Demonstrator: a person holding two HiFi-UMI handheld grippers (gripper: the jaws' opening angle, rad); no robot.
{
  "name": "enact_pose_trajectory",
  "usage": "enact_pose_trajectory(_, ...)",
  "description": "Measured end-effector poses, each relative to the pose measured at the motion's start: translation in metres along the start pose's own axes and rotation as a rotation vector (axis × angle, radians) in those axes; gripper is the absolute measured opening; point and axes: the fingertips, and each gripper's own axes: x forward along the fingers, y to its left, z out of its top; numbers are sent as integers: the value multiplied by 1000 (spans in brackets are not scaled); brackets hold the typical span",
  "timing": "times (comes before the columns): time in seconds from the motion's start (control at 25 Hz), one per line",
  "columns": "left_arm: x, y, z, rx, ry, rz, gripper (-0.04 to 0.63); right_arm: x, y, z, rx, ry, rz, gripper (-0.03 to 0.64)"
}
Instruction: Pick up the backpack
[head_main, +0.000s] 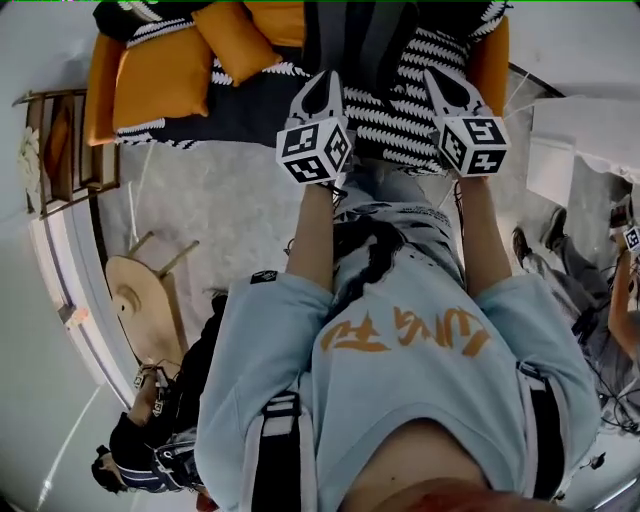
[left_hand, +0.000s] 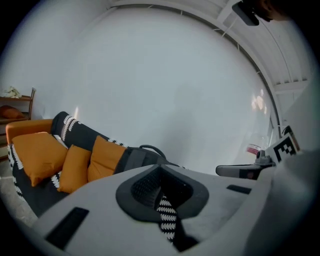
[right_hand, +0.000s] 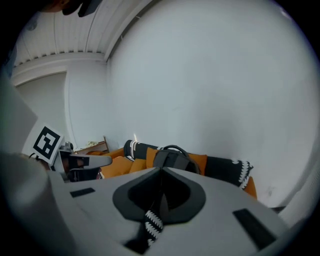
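A dark grey backpack (right_hand: 172, 160) with a looped top handle is seen standing on an orange sofa (head_main: 100, 90), between orange cushions (head_main: 165, 75) and a black-and-white patterned throw (head_main: 420, 110). The left claw (head_main: 325, 80) and right claw (head_main: 440, 80), both closed and empty, are held short of it, pointed its way.

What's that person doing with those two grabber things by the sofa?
A person is holding a gripper in each hand and pointing both at the orange sofa. The left gripper and the right gripper are both shut, with nothing in them. A dark grey backpack sits on the sofa beside the orange cushions, on a black-and-white throw. Neither gripper touches the backpack, so it has not been picked up yet.
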Motion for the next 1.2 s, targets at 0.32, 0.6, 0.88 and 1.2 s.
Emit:
enact_pose_trajectory(0.32,41,-13,-29,-9,109,-38,21,40,-22,-13,46,51,22,29)
enact_pose_trajectory(0.6,61,18,2,-15,88,60,21,76,-31,30,33,-1,105,29)
enact_pose_trajectory(0.88,70,12,-6,-48,105,62,23,88,-47,19,50,45,129,29)
enact_pose_trajectory(1.2,70,56,-21,-107,154,49,23,109,-24,-13,91,118,98,29)
